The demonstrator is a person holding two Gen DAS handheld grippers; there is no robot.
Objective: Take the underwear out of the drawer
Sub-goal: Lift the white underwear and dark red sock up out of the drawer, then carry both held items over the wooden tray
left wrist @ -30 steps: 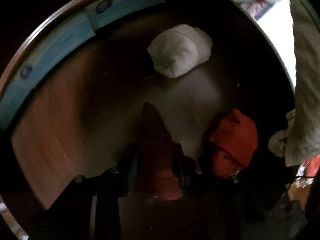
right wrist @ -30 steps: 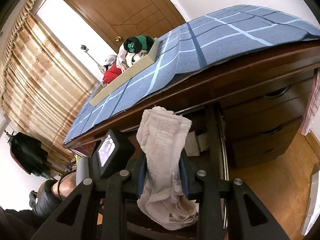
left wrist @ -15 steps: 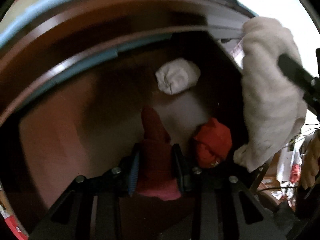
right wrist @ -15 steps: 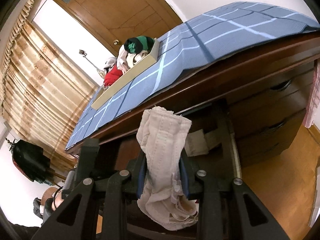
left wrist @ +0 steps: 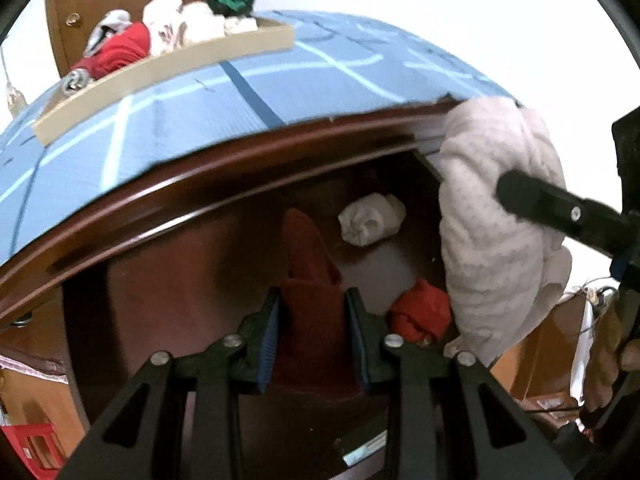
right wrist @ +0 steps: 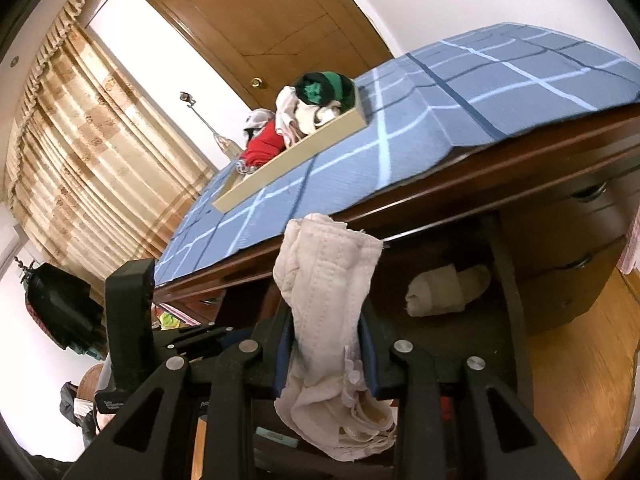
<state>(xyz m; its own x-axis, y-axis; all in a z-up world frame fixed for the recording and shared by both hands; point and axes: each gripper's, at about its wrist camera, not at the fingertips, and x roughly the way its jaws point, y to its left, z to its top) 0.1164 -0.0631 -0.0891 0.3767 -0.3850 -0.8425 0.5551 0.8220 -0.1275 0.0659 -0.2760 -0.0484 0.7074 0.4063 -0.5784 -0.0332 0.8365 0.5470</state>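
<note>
My left gripper (left wrist: 313,334) is shut on dark red underwear (left wrist: 310,280), held just outside the open drawer (left wrist: 200,280). A rolled white piece (left wrist: 370,220) and a red piece (left wrist: 422,314) lie inside the drawer. My right gripper (right wrist: 326,354) is shut on cream-white underwear (right wrist: 328,280), lifted in front of the drawer; it also shows in the left wrist view (left wrist: 496,232) at the right. A rolled white piece (right wrist: 448,290) shows in the drawer in the right wrist view.
A beige tray (left wrist: 168,68) holding red, white and green garments sits on the blue checked cloth (left wrist: 320,68) on the desk top; the tray also shows in the right wrist view (right wrist: 296,160). Closed drawers (right wrist: 580,248) stand at the right. A wooden door (right wrist: 272,28) and curtains (right wrist: 80,160) are behind.
My left gripper has pulled back and risen out of the drawer with the dark red underwear; the desk top now shows. The right gripper has lifted slightly with the cream underwear.
</note>
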